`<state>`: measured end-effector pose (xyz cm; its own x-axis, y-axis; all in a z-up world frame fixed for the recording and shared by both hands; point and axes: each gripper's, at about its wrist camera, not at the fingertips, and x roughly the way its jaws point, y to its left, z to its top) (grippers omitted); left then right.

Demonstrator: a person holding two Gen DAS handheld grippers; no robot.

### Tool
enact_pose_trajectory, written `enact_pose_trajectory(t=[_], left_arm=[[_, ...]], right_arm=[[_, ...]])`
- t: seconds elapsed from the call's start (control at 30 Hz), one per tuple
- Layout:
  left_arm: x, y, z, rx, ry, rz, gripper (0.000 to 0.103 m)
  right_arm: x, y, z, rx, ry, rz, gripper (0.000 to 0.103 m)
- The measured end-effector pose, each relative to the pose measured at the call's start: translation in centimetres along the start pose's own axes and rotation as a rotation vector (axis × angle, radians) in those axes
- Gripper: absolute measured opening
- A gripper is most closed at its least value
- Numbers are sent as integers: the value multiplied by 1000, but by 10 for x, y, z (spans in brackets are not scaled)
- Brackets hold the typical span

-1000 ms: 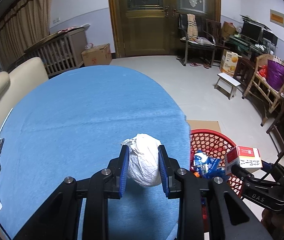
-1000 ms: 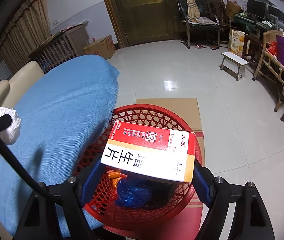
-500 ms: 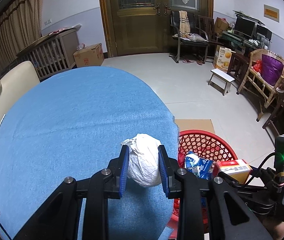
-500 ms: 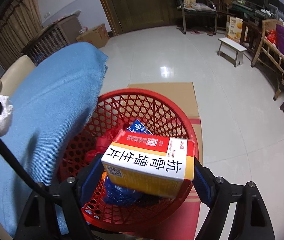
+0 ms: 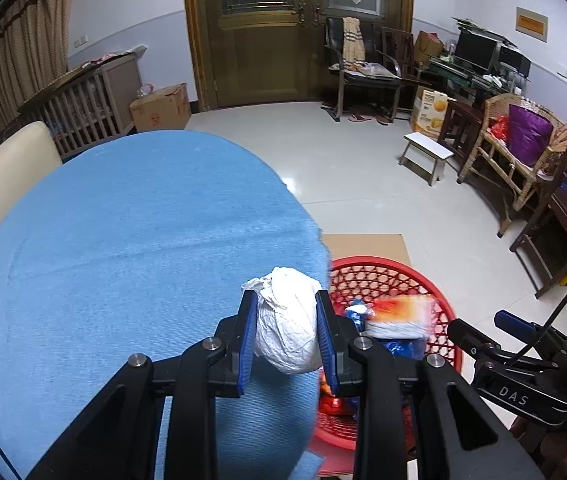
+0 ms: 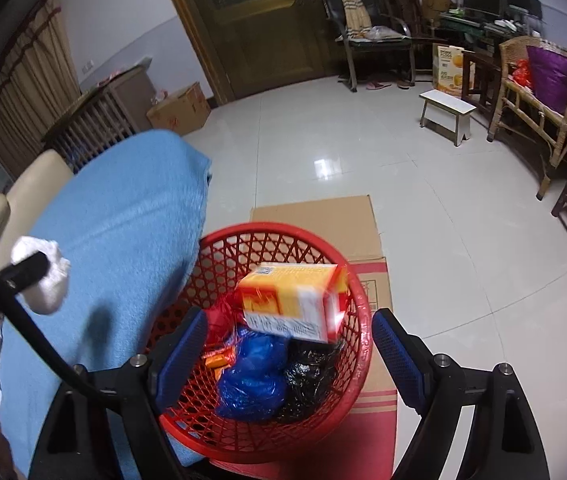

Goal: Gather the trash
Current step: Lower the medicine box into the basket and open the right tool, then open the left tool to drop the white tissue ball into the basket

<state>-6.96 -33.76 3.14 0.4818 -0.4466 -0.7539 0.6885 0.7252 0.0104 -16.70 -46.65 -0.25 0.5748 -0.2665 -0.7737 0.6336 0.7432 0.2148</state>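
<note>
My left fingers (image 5: pixel 246 332) pinch the crumpled white paper ball (image 5: pixel 288 325). The red mesh plastic basket (image 5: pixel 439 312) lies just right. My right fingers (image 6: pixel 393 350) are spread above it.

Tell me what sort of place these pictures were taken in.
Most likely the living room of a home. A wooden double door, a wicker chair with a purple cushion and a desk with monitors line the walls, and a red trash basket stands by a blue-covered table.
</note>
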Motion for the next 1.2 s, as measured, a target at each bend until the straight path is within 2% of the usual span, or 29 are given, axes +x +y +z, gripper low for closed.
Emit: enact_pose_trajectory(t=[0.4, 0.6, 1.03, 1.13, 1.17, 1.2], left_arm=[[20, -41, 11, 62, 39, -63, 30], [34, -51, 10, 71, 76, -93, 30], [61, -57, 1, 83, 148, -103, 30], [65, -56, 2, 56, 155, -117, 33], [66, -56, 2, 51, 161, -129, 40], [67, -56, 2, 52, 168, -133, 55]], right_arm=[[-11, -28, 0, 68, -23, -13, 87], [-15, -36, 2, 82, -31, -15, 87], [-20, -40, 6, 93, -43, -18, 87], [-22, -39, 8, 91, -50, -19, 87], [-23, -38, 8, 90, -53, -20, 87], [-24, -39, 8, 90, -56, -21, 87]])
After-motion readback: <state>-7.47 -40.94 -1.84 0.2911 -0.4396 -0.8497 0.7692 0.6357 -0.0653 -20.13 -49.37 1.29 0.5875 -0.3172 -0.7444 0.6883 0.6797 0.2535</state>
